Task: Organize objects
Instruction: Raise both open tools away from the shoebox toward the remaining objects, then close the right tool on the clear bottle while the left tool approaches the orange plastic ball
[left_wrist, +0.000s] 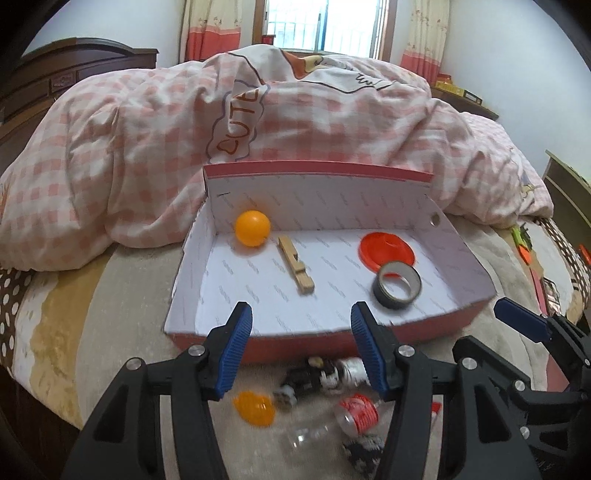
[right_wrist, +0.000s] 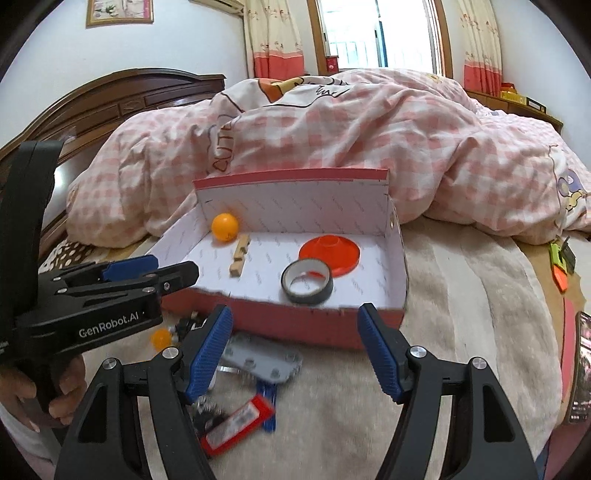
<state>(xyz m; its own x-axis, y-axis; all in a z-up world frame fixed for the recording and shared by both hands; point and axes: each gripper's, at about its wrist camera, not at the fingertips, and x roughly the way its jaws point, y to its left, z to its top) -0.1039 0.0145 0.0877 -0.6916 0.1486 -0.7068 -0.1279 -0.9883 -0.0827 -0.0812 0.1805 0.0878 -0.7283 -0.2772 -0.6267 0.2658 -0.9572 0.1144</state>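
A red cardboard box with a white inside sits on the bed. It holds an orange ball, a wooden clothespin, a red lid and a roll of dark tape. My left gripper is open and empty, just in front of the box. My right gripper is open and empty, at the box's front right. Loose on the blanket lie a small orange piece, a black toy, a clear bottle, a grey plate and a red card.
A pink checked quilt is heaped behind the box. A dark wooden headboard stands at the left. More small items lie at the bed's right edge. The other gripper shows in each view, the right one and the left one.
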